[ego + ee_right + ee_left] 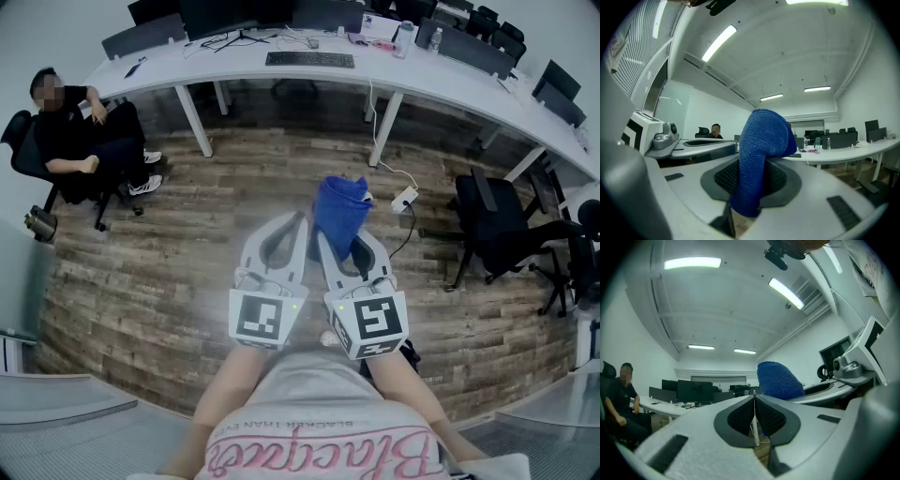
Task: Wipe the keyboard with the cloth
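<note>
A black keyboard (309,59) lies on the long white desk (441,80) far ahead of both grippers. My right gripper (324,236) is shut on a blue cloth (339,210), which bulges above its jaws. In the right gripper view the blue cloth (762,145) is pinched between the black pads and drapes over them, hiding the right gripper's (751,174) tips. My left gripper (301,221) is just left of it, shut with nothing inside. In the left gripper view, the left gripper's (754,400) pads meet, and the cloth (779,380) shows beyond them.
A person (80,131) sits on a chair at the far left. A black office chair (502,230) stands at the right. A power strip (405,198) with its cable lies on the wooden floor near a desk leg (384,131). Monitors and a bottle (405,37) stand on the desk.
</note>
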### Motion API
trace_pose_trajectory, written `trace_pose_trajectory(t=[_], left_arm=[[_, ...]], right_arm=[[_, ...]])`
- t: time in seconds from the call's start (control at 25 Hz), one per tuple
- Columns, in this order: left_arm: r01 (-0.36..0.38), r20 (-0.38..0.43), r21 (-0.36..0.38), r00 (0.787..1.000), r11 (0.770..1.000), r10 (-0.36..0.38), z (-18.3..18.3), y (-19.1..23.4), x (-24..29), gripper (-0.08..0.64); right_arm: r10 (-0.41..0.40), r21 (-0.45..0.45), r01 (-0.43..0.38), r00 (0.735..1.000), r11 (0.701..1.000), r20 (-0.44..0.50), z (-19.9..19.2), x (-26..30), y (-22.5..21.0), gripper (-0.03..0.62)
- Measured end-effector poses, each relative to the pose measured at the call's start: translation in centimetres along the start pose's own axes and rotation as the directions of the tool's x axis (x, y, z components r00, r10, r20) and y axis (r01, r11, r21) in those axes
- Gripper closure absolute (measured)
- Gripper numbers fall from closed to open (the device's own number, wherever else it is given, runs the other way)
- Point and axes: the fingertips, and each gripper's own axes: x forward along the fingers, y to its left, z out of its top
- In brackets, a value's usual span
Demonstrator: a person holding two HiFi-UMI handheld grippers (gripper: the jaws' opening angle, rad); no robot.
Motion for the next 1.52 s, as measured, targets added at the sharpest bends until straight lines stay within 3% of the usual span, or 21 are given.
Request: trace_pose_trajectory(t=[0.48, 1.08, 1.52], left_arm=[[0.002, -0.003, -0.013, 1.0, 1.0, -0.002, -0.2, -1.7, 1.4, 0.554], [-0.058, -0.02, 0.011, 0.998, 0.998, 0.058, -0.9, -4.1, 5.9, 0.554], [-0.078, -0.056, -0.016, 0.995, 0.997, 0.077, -2.7, -3.0, 8.3, 0.554]], right_arm=[[0.011, -0.003, -0.011, 1.0, 1.0, -0.015, -0.6, -0.4, -1.6, 0.491], [0.052, 0.055, -0.052, 0.999, 0.997, 0.001, -1.2, -0.6, -7.6, 0.494], [0.07, 0.086, -0.069, 0.998, 0.994, -0.004, -1.8, 1.6, -9.5, 0.495]])
